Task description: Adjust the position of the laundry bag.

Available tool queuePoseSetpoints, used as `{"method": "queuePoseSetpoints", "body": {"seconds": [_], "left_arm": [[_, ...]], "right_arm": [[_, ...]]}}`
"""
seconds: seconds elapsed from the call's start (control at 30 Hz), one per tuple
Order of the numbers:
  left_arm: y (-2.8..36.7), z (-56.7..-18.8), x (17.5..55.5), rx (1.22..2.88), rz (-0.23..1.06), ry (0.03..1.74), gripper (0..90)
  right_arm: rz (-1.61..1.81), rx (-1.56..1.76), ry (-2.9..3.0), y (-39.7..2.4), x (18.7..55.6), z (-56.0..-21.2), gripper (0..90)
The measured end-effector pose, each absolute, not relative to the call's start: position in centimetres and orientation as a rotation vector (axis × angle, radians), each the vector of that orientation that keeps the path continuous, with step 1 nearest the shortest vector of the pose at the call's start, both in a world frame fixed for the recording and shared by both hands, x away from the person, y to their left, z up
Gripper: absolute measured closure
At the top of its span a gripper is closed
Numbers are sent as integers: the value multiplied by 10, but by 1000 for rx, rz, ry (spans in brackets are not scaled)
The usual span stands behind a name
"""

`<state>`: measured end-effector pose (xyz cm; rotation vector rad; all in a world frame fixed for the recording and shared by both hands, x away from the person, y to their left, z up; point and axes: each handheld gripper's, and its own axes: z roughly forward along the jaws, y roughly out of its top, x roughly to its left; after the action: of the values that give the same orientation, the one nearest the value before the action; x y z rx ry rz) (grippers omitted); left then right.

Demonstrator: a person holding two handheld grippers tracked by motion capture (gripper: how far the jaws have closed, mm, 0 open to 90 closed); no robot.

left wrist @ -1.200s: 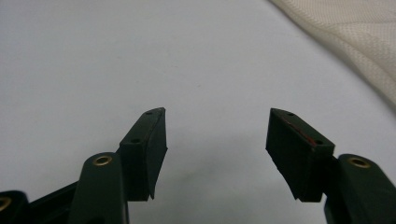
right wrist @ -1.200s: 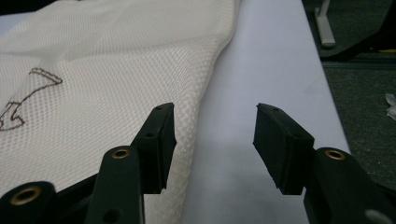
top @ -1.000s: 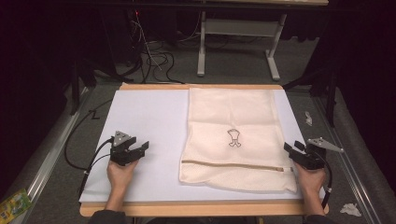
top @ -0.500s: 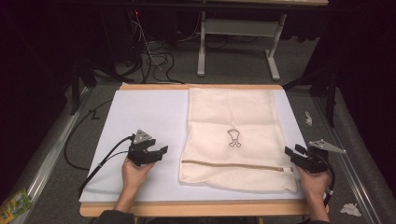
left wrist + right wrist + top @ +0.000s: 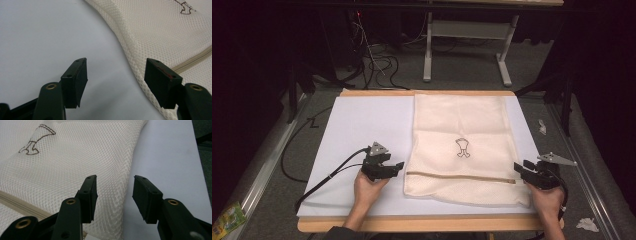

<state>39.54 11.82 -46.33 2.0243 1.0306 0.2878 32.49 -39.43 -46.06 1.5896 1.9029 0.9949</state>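
Mesh bag [image 5: 464, 145]: cream, rectangular, honeycomb weave, lying flat on the right half of the white sheet [image 5: 357, 125] that covers the worktop [image 5: 427, 223]. A beige zip [image 5: 459, 175] crosses it near the front edge; a small dark emblem [image 5: 462, 147] marks its middle. Left gripper [image 5: 398, 166]: fingers released, just opening, beside the bag's left hem. Right gripper [image 5: 518, 169]: fingers apart, just narrowing, straddling the right hem without pressing it.
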Motion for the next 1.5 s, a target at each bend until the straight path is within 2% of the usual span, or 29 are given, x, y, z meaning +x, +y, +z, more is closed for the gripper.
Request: {"method": "queuePoseSetpoints", "body": {"seconds": [0.33,0.5,0.8,0.87,1.13,1.33,1.37,1.5], "left_arm": [[84,-459,393,2112,298,956,363],[67,-460,401,2135,237,989,352],[50,-466,411,2171,209,1020,342],[50,-465,412,2160,237,1008,364],[47,-470,416,2163,216,1028,416],[45,-470,417,2167,237,1023,522],[45,-470,417,2178,254,1008,594],[46,-469,417,2186,265,994,796]], "right_arm": [[969,1602,1943,-389,326,-464,554],[928,1607,1930,-386,327,-462,517],[906,1671,1959,-386,336,-468,470],[904,1671,1982,-384,338,-469,510],[881,1676,1992,-383,341,-469,576],[875,1679,1999,-384,342,-469,657],[882,1666,2015,-384,342,-469,708],[867,1633,2045,-381,343,-469,808]]}}
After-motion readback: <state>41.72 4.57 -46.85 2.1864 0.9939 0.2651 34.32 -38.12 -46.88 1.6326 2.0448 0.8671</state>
